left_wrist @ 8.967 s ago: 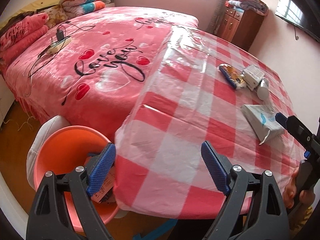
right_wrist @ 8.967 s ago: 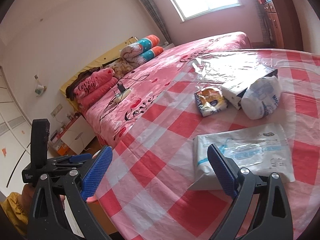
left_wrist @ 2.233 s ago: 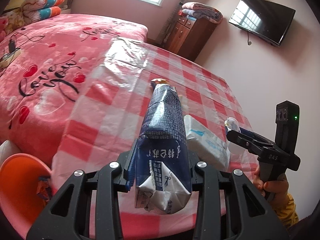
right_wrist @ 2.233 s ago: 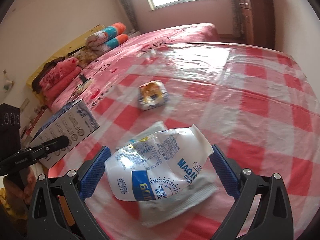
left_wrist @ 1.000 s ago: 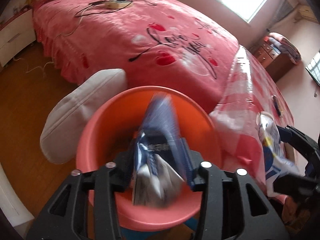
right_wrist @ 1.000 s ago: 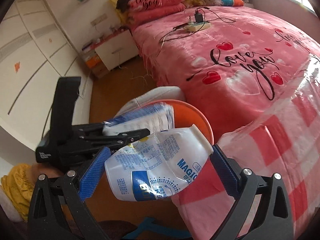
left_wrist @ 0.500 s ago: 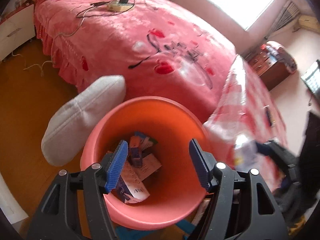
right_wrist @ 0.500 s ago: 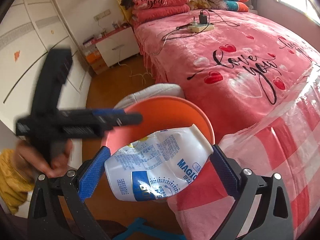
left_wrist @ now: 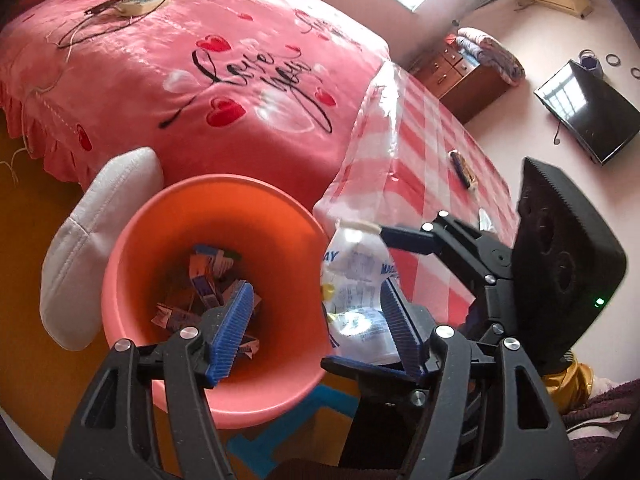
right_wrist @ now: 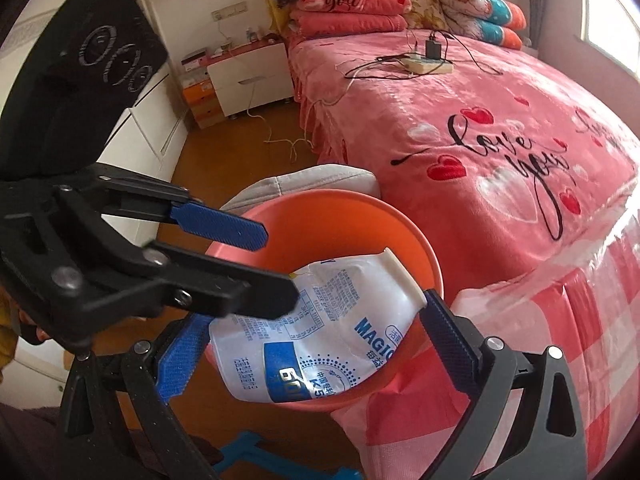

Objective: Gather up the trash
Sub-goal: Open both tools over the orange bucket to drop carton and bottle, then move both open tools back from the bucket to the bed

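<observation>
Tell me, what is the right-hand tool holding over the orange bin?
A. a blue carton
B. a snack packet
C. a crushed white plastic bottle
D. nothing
C: the right gripper has its jaws clamped on the crushed white bottle, at the rim of the orange bin.

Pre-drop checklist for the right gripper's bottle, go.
1. Right gripper shut on the crushed white bottle: ok.
2. Bottle over the orange bin: not ok; in the left wrist view it hangs at the rim, partly outside.
3. Left gripper open, holding nothing: ok.
4. Left gripper out of the drop path: not ok; its fingers cross over the bin, next to the bottle.
5. Room in the bin: ok; cartons only cover the bottom.
</observation>
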The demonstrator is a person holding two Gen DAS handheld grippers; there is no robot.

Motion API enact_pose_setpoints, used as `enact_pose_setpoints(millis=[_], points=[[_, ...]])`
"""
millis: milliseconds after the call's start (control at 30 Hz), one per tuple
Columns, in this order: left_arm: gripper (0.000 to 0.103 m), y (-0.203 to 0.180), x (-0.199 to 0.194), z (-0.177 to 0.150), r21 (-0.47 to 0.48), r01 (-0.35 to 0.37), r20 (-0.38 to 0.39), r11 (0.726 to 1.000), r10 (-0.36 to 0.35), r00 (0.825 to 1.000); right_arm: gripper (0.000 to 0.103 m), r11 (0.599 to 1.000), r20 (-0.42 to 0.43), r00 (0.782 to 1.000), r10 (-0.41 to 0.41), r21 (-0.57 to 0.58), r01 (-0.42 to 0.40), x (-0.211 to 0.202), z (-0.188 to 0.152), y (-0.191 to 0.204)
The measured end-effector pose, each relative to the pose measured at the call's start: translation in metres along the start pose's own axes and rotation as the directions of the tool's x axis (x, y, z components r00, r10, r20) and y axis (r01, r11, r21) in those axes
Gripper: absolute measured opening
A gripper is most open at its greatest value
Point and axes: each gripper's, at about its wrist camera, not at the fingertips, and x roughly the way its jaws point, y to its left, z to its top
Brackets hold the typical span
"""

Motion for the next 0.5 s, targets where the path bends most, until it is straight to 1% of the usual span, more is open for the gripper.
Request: enact_pose_setpoints(millis=[67, 167, 233, 267, 300, 400, 500], points=[[0.068, 0.004, 0.007, -0.002, 0.003, -0.051, -0.018, 0.999, 0.051, 0.999, 0.098, 1.0, 0.009, 1.0, -0.002, -0.007, 0.002, -0.001, 0.0, 0.0], [0.069, 0.013, 0.014, -0.003, -0.021, -0.09, -0.039, 0.996, 0.089, 0.995, 0.098, 1.0, 0.021, 1.0, 0.002, -0.011, -0.001, -0.004, -0.001, 0.001], [0.069, 0.019, 0.013, -0.003, -0.031, -0.102, -0.04, 0.994, 0.101, 0.994, 0.098, 1.0, 0.022, 1.0, -0.007, -0.027, 0.008, -0.004, -0.002, 0.002], [0.069, 0.021, 0.013, -0.003, -0.033, -0.133, -0.034, 0.991, 0.132, 0.991, 0.098, 0.999, 0.023, 1.0, -0.012, -0.032, 0.013, -0.004, -0.003, 0.003], [0.069, 0.024, 0.012, -0.003, -0.039, -0.146, -0.031, 0.989, 0.145, 0.989, 0.098, 0.999, 0.022, 1.0, -0.014, -0.033, 0.015, -0.004, -0.003, 0.003], [0.069, 0.033, 0.007, -0.002, -0.088, -0.158, -0.014, 0.983, 0.157, 0.987, 0.098, 1.0, 0.014, 1.0, -0.017, -0.011, 0.017, -0.003, -0.007, -0.002], [0.069, 0.036, 0.006, -0.001, -0.115, -0.172, -0.002, 0.978, 0.173, 0.985, 0.098, 0.999, 0.01, 1.0, -0.017, 0.033, 0.017, -0.004, -0.012, -0.011]])
